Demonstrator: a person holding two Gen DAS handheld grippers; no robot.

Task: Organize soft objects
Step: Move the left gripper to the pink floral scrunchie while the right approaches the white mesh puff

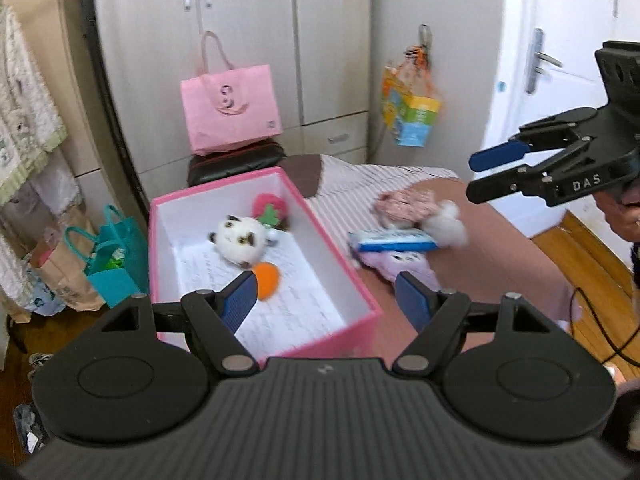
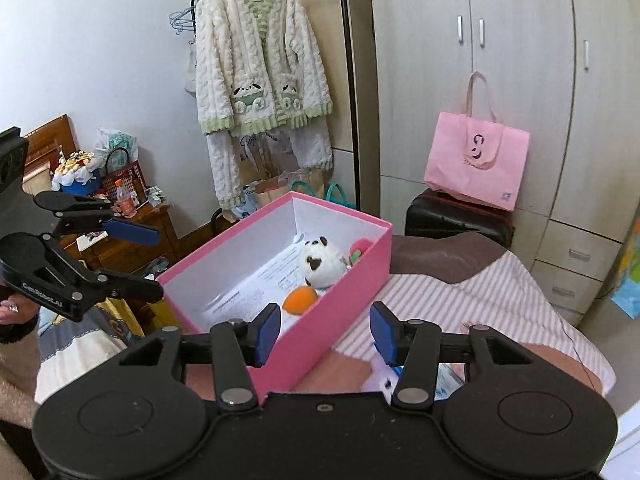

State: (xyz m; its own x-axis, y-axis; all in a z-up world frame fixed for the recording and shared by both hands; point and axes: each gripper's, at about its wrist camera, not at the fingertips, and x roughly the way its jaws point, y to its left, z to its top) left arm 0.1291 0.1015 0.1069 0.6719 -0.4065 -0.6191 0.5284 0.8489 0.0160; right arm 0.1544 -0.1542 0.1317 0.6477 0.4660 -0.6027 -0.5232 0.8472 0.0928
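Pink box (image 2: pixel 336 304) — orange plush (image 2: pixel 299 298)

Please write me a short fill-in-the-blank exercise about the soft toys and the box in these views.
1. The box that holds the toys is ____ on the outside.
2. The panda plush lies ____ the box.
3. The toy nearest the panda's lower side is an ____ ball.
4. The purple plush lies ____ the box, on the bed.

Missing words: pink; inside; orange; outside
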